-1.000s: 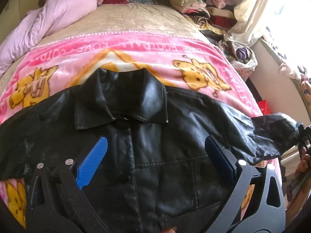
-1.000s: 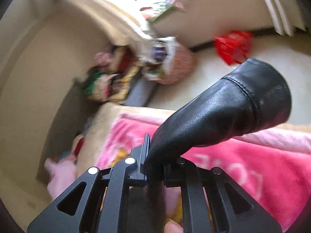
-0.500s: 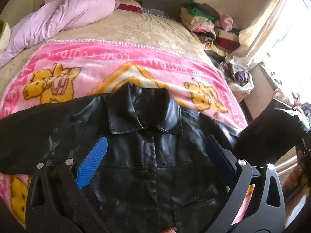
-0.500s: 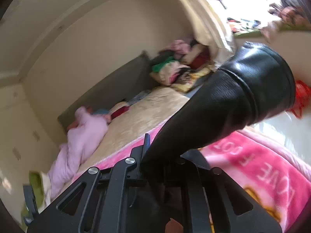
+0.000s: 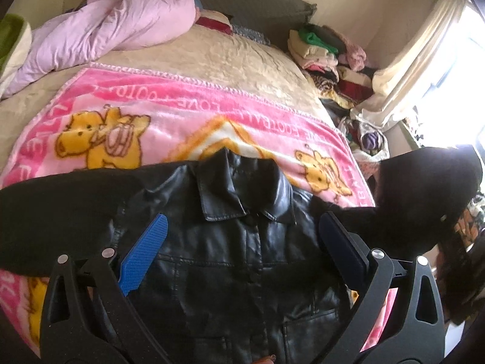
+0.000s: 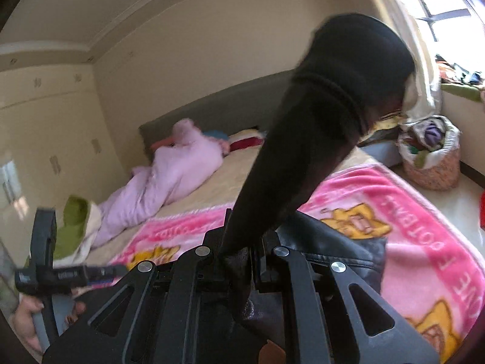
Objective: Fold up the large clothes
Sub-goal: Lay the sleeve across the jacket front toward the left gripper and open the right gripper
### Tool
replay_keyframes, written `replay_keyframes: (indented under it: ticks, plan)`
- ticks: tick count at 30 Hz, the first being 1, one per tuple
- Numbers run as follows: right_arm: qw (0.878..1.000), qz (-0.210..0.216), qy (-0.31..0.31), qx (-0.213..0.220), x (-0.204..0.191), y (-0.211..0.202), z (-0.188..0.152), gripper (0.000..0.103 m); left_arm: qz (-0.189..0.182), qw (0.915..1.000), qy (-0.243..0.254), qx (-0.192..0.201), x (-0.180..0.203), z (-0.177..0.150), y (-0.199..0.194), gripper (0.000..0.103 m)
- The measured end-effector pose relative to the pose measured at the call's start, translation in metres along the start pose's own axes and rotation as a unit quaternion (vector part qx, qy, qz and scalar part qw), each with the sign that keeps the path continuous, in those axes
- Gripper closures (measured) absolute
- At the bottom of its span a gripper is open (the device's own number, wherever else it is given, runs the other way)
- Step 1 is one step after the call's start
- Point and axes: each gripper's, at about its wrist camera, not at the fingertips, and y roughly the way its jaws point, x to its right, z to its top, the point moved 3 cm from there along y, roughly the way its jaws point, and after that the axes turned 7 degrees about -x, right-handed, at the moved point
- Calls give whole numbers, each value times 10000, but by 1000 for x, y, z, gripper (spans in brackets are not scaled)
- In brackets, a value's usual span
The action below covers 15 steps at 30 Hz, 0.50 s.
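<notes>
A black leather jacket lies front up on the pink cartoon blanket, collar toward the headboard. My left gripper hovers over its chest, open, blue pads wide apart and holding nothing. At the right edge of the left wrist view, one jacket sleeve is lifted off the bed. My right gripper is shut on that sleeve, which stands up in front of the right wrist camera with its cuff on top. The other sleeve lies stretched to the left.
A lilac quilt is bunched near the headboard. Stacked clothes sit at the bed's far right corner, with a full laundry basket on the floor by the curtain. A hand holds the left gripper's handle.
The right gripper has carried the sleeve up and rolled, so its view swings from the floor toward the bed. The left gripper has drawn back and risen; the jacket sits lower in its view.
</notes>
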Motion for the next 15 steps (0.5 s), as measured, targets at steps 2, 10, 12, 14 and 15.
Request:
replay_keyframes:
  ticks: [2, 10, 12, 14, 15]
  plan:
    - [9999, 98, -83, -115, -13, 10, -11, 93, -92, 9999, -95, 89, -9, 2, -9, 9]
    - [9972, 299, -426, -532, -60, 50, -62, 94, -228, 9983, -436, 307, -53, 5, -37, 9]
    - [9960, 295, -472, -704, -69, 62, -79, 93, -312, 9974, -560, 323, -65, 3, -40, 9]
    - [9942, 339, -525, -878, -78, 73, -95, 93, -390, 9963, -696, 335, -78, -1, -42, 9]
    - [9933, 322, -592, -939, -83, 77, -103, 93, -421, 9958, -742, 335, -84, -4, -42, 9]
